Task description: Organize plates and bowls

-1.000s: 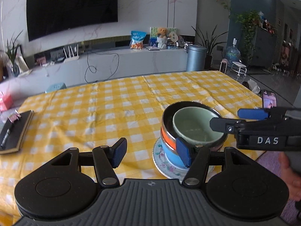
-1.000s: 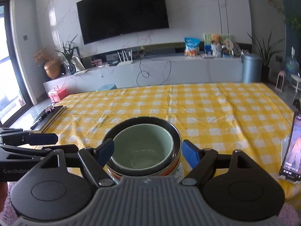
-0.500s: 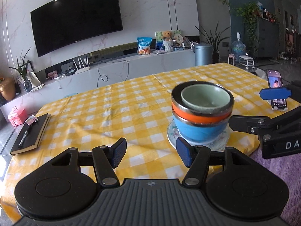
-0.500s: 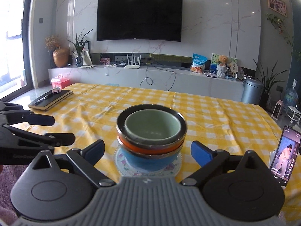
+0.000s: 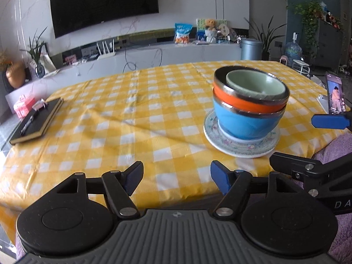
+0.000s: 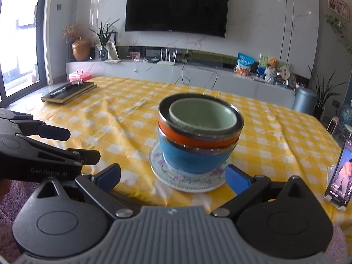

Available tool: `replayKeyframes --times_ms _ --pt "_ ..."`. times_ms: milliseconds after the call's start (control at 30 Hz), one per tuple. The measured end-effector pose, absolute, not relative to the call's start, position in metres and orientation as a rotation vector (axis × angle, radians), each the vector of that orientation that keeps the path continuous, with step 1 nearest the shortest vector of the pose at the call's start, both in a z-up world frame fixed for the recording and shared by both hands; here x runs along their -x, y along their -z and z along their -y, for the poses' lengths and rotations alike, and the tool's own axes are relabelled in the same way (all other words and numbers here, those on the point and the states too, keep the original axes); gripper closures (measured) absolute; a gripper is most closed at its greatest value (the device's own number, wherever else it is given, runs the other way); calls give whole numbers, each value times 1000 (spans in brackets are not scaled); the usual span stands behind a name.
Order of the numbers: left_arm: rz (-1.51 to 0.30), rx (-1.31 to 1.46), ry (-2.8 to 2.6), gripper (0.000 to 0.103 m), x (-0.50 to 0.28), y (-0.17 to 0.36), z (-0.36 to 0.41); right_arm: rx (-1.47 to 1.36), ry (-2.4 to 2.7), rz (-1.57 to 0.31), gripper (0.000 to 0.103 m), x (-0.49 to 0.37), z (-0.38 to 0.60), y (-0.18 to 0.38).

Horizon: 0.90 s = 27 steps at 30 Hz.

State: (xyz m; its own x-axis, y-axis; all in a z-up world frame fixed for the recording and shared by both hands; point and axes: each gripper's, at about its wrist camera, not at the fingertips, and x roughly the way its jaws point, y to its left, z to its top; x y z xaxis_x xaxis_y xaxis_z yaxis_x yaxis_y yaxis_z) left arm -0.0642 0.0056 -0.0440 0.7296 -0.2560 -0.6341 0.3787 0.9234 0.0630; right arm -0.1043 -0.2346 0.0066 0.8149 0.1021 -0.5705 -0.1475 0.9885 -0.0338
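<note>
Bowls nested on the counter's near edge

My left gripper is opening, my right gripper wide, both empty; pale green ceramic bowl sits inside orange and blue steel-rimmed bowls on floral plate, saving space.

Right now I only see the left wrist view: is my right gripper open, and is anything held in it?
Observer: Open and empty. The right gripper straddles the near rim of the floral white plate, apparently without touching it.
Operator: And where does my left gripper sit relative to the stack?
Observer: The left gripper is off to the left of the blue steel-rimmed bowl, clear of it. Its jaws are opening, with nothing between them.
</note>
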Motion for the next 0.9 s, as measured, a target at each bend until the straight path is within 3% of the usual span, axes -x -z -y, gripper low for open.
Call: replayKeyframes --times_ms 333,900 --pt "-736 -221 338 17 63 55 -2 41 -96 -693 4 97 242 10" --pt "-749 -226 330 16 64 54 -2 20 -90 -690 4 97 246 11"
